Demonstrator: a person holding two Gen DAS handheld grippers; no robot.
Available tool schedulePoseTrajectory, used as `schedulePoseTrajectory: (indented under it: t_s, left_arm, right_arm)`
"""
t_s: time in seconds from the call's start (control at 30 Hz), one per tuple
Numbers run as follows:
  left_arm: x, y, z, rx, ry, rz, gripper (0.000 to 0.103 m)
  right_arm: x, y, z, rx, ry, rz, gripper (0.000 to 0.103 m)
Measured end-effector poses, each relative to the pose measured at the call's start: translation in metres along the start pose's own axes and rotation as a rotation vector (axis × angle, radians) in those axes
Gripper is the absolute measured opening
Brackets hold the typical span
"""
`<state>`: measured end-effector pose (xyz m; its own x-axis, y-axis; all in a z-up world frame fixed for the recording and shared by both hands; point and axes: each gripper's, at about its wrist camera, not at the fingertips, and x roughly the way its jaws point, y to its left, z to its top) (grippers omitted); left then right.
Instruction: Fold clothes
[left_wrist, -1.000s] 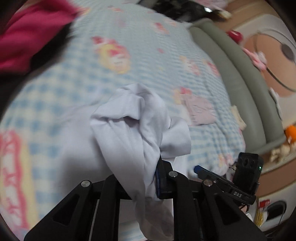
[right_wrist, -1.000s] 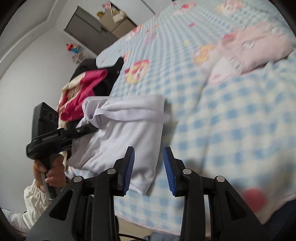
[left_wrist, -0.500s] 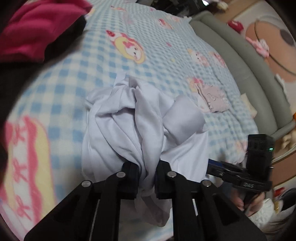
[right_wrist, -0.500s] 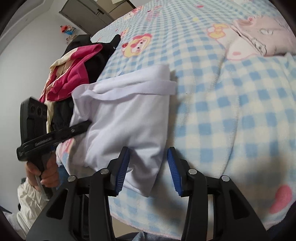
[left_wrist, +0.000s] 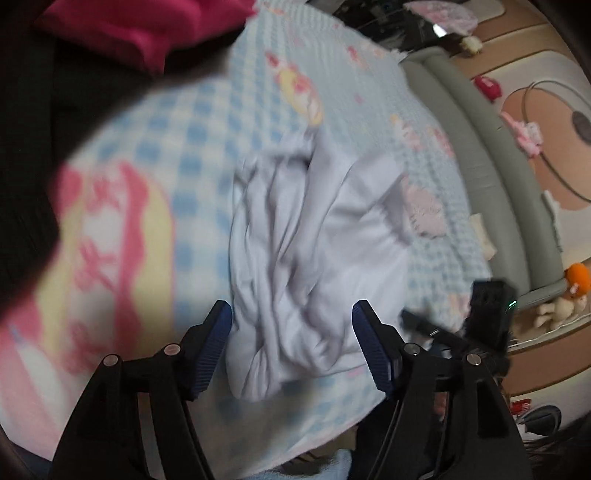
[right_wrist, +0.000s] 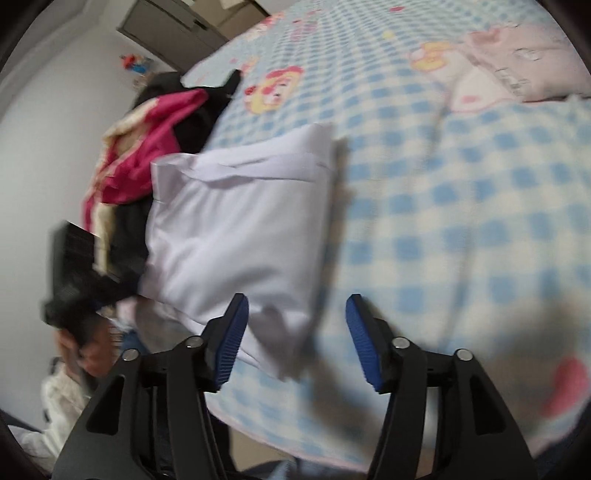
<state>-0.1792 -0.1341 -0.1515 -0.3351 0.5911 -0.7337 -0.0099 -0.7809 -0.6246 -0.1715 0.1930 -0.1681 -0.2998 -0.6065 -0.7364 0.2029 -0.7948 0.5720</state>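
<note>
Checked blanket (right_wrist: 461, 221), grey headboard (left_wrist: 495, 177)

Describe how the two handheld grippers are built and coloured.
Left gripper and right gripper match: black angular plastic arms with silver screw heads, each finger faced with a ribbed blue pad. No sleeve is clearly visible.

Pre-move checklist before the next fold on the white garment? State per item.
1. Left gripper empty: ok, jaws wide, nothing between the pads.
2. Right gripper empty: ok, jaws wide, a corner of cloth lies just ahead of them.
3. White garment resting on the checked blanket: ok.
4. Garment flat enough to fold: not ok, the left wrist view shows bunched ridges on the near side.
5. Garment clear of the pink and black clothes pile: cannot tell, their edges meet in the view.
6. Image sharp enough to pick a grasp edge: not ok, both views are motion-blurred.
</note>
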Motion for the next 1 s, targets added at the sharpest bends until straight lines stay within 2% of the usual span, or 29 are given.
schedulePoseTrajectory:
  t_s: [0.03, 0.07, 0.1, 0.17, 0.2, 0.27, 0.47, 0.57, 0.73, 0.8, 0.83, 0.9, 1.0]
  left_arm:
    - [0.005, -0.003, -0.002, 0.003, -0.002, 0.014, 0.051]
    - [0.009, -0.007, -0.004, 0.015, -0.007, 0.022, 0.043]
    - [0.010, -0.013, -0.006, 0.032, -0.013, 0.027, 0.030]
    - [0.009, -0.025, -0.008, 0.069, -0.029, 0.036, 0.023]
    - [0.007, -0.030, -0.009, 0.085, -0.037, 0.044, 0.020]
    - [-0.002, -0.036, -0.011, 0.089, -0.055, 0.025, 0.018]
    - [-0.025, -0.047, -0.032, 0.107, -0.056, -0.018, 0.017]
    - [-0.020, -0.036, -0.048, 0.091, -0.010, -0.006, 0.017]
    - [-0.014, -0.014, -0.062, 0.035, 0.034, 0.105, 0.020]
    - [-0.022, -0.014, -0.063, 0.018, 0.015, 0.099, 0.024]
    - [-0.026, -0.015, -0.063, 0.016, 0.001, 0.099, 0.031]
    - [-0.036, -0.021, -0.063, 0.031, -0.041, 0.102, 0.037]
    - [-0.047, -0.031, -0.064, 0.068, -0.096, 0.064, 0.038]
  right_arm:
    - [0.004, -0.001, 0.002, 0.004, -0.001, 0.032, 0.058]
    - [0.011, 0.000, 0.003, 0.006, 0.018, 0.030, 0.057]
    - [0.018, 0.002, 0.004, 0.008, 0.037, 0.026, 0.044]
    - [0.016, 0.011, 0.003, -0.036, 0.018, -0.010, 0.026]
    - [0.010, 0.015, 0.002, -0.054, 0.002, -0.017, 0.012]
    - [-0.002, 0.022, -0.001, -0.088, -0.030, -0.029, 0.006]
    - [-0.043, 0.031, -0.019, -0.104, -0.067, 0.011, 0.004]
    - [-0.049, 0.032, -0.034, -0.112, -0.044, -0.011, 0.004]
    - [-0.041, 0.008, -0.053, -0.030, 0.022, -0.070, 0.004]
    - [-0.049, 0.004, -0.054, -0.023, 0.006, -0.114, 0.007]
    - [-0.055, 0.003, -0.054, -0.023, -0.008, -0.124, 0.007]
    - [-0.063, 0.001, -0.053, -0.009, -0.036, -0.117, 0.009]
    - [-0.062, 0.005, -0.054, -0.007, -0.040, -0.112, 0.009]
